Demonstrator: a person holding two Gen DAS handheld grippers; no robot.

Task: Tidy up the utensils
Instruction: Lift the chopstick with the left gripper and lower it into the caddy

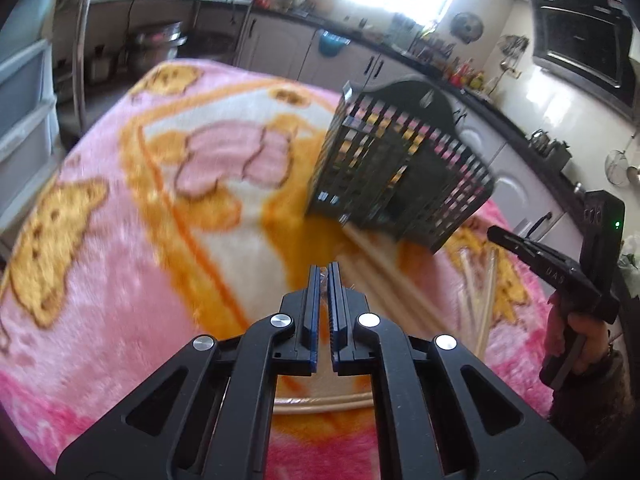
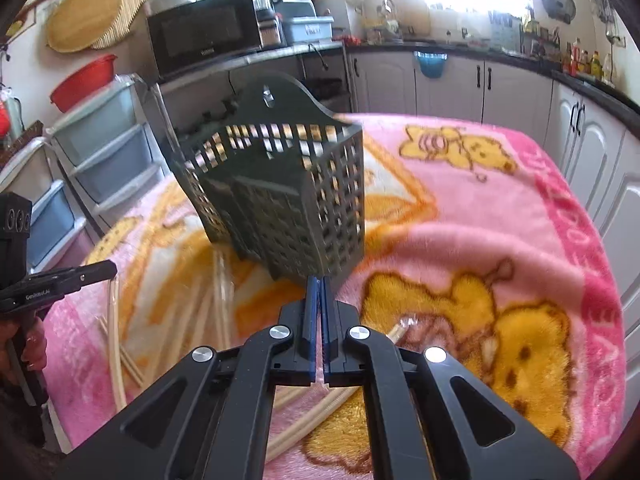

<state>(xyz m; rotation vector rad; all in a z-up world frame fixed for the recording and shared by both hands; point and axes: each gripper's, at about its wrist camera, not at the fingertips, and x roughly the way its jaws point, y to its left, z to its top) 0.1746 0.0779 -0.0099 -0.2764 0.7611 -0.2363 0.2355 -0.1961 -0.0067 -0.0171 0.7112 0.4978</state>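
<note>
two grippers hover over the pink blanket (image 1: 100,320). left gripper (image 1: 324,266) has its jaws together, something thin and clear apparently pinched at the tips. chopsticks (image 2: 218,304) lie scattered on the blanket before the dark slotted holder (image 2: 288,196). right gripper (image 2: 319,278) has its jaws together, whether on anything i cannot tell.

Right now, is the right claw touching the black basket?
Apart. The left wrist view shows a strip of blanket between the tip of the right claw and the nearest edge of the black basket.
</note>
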